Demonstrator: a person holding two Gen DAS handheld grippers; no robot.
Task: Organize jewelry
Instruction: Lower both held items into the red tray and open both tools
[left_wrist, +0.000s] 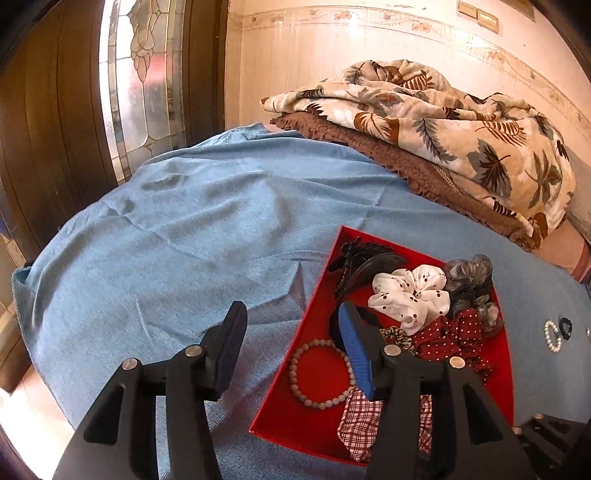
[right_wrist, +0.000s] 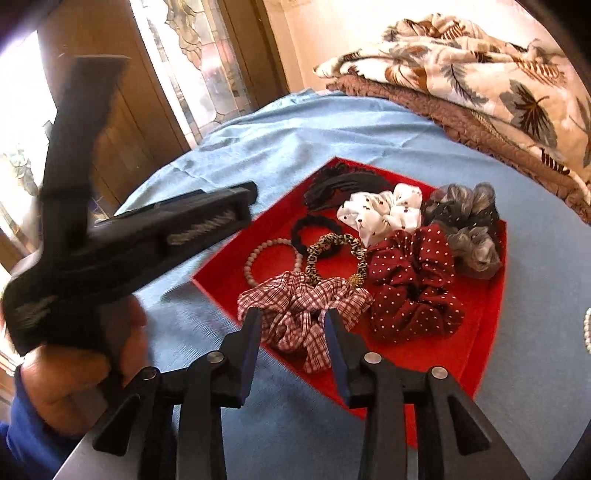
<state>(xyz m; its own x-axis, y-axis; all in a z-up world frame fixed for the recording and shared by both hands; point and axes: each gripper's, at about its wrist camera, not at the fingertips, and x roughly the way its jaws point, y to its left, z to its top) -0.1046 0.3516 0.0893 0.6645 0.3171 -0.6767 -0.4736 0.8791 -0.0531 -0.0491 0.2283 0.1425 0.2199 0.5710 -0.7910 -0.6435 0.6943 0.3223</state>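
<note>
Red tray (right_wrist: 480, 354) sits on blue cloth (left_wrist: 166, 229), holding scrunchies, a bead bracelet (left_wrist: 317, 373) at its 7 o'clock corner, black claw clip (left_wrist: 365, 264) at 12. Left gripper (left_wrist: 291, 332) jaws apart, nothing between. Right gripper (right_wrist: 293, 325) jaws parted, straddling the plaid scrunchie (right_wrist: 303, 314), pads not pressing. Pearl ring (left_wrist: 553, 336) lies outside the tray at 3 o'clock.

Warm window (left_wrist: 144, 74) daylight, heavy fisheye bending, motion blur across the right-wrist view.
</note>
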